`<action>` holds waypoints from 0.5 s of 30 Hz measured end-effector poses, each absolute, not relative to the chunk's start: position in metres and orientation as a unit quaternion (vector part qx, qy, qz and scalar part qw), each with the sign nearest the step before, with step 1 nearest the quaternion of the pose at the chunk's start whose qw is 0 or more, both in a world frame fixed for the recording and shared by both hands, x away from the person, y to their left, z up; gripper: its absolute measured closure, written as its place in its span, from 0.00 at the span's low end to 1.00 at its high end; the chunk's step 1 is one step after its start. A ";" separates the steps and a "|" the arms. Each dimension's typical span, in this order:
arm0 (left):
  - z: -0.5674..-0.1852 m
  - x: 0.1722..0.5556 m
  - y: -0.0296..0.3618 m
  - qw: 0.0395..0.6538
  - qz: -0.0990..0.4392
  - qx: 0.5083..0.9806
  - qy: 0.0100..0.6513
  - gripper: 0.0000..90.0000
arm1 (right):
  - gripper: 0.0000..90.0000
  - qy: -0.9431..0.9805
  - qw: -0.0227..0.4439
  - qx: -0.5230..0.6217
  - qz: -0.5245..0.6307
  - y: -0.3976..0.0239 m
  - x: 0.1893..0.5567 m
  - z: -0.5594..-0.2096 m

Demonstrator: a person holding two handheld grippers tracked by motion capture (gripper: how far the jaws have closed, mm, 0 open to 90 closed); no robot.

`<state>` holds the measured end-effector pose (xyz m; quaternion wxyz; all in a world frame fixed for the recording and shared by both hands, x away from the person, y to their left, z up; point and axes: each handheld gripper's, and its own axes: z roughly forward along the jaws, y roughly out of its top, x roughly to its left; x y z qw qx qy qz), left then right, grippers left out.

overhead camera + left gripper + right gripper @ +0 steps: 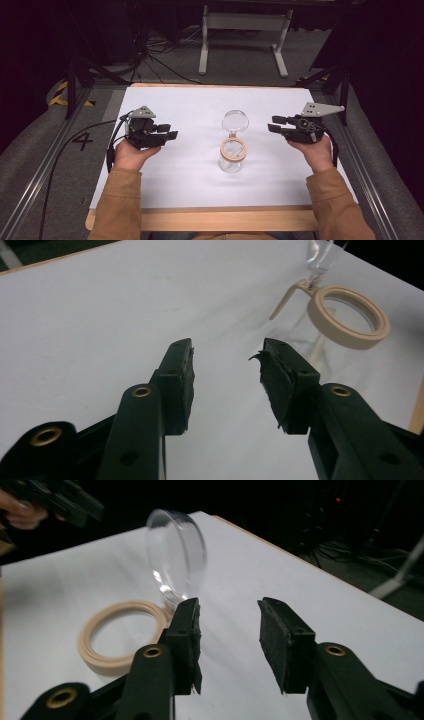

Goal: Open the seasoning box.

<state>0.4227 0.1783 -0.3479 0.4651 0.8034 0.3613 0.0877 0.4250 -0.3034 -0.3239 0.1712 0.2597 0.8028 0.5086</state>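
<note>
Both grippers hover over the white surface (165, 185), 1 in each of my hands, with a clear glass jar (233, 155) standing between them, apart from both. Held in my left hand (131, 154) toward the left edge, my left gripper (169, 131) points inward at the jar, its 2 black jaws apart with nothing between them; in the left gripper view the pads (184, 385) frame bare white surface, and the jar (345, 325) sits ahead and to the right of them. Near the right edge, my right gripper (275, 124) rests in my right hand (316, 150) and also points inward, jaws spread and empty. The jar stands upright around the middle of the surface, somewhat nearer the front edge, its mouth ringed by a beige seal (233, 149). A round glass lid (235, 120) is swung open on a hinge at the far side of the rim and stands tilted. Seen in the right gripper view, the lid (176, 555) rises just beyond the left pad (187, 640), and the beige seal (117, 637) lies to its left. A grey 3-cornered plate (320, 109) tops the right gripper. My brown sleeves (120, 210) cross the wooden front edge (215, 219) of the surface.
</note>
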 end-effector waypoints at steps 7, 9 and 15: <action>-0.360 0.436 0.189 0.453 0.098 0.797 0.388 0.62 | 0.60 0.801 0.188 0.305 0.479 -0.337 0.430 -0.334; -0.364 0.440 0.193 0.451 0.094 0.795 0.395 0.62 | 0.59 0.801 0.189 0.319 0.471 -0.345 0.431 -0.337; -0.375 0.448 0.199 0.449 0.097 0.787 0.412 0.62 | 0.57 0.801 0.187 0.347 0.450 -0.364 0.437 -0.349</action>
